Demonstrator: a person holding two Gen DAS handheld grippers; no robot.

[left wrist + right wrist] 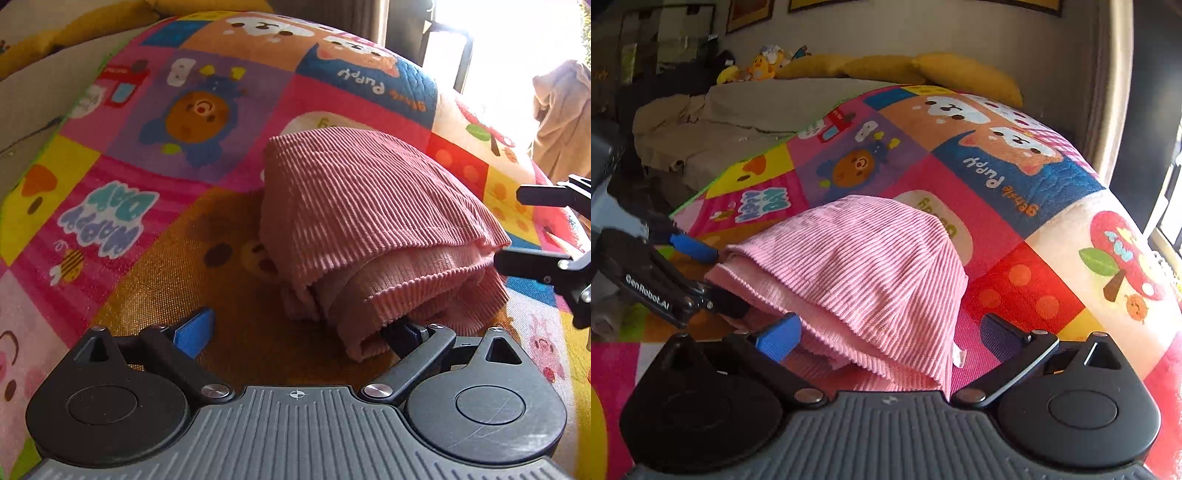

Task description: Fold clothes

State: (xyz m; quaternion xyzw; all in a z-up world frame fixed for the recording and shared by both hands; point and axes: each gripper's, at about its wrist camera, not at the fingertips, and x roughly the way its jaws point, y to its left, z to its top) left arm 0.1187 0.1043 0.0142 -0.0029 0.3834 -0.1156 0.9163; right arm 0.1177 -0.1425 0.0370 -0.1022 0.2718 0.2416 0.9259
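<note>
Surface: a bed covered by a bright patchwork blanket (229, 122) with cartoon animals and printed words; it carries everything in the work area.
Garment: a pink ribbed garment (369, 206), folded into a thick bundle with several layers showing at its open edge. It lies on the blanket roughly mid-width, toward the near edge of the blanket in both views.
Garment, right wrist view: same bundle (871, 266), top layer draped over the lower folds; a small white tag sticks out at its near right corner.
Left claw: left gripper (299, 332), jaws spread wide. Its right finger is pushed in under the near edge of the bundle, tip hidden by cloth — the left finger with the blue pad (195, 332) stands clear of the garment over an orange patch of the blanket. Nothing is pinched between the two.
Left claw from the right wrist view: seen at the left side of the bundle (713, 280), one blue-padded finger above the garment's edge and one dark finger below it.
Right claw: right gripper (890, 336), jaws also wide. The near edge of the bundle lies between the fingers; the left blue pad touches or sits just beside the folded layers, the right finger is apart from the cloth.
Right claw from the left wrist view: two dark fingers at the right side of the bundle (517, 229), spread — the lower tip touching or just beside the garment's edge.
Background: yellow pillows (923, 70) along the far edge of the bed, a beige cover (713, 122) at the far left, soft toys (757, 66) beyond it.
</note>
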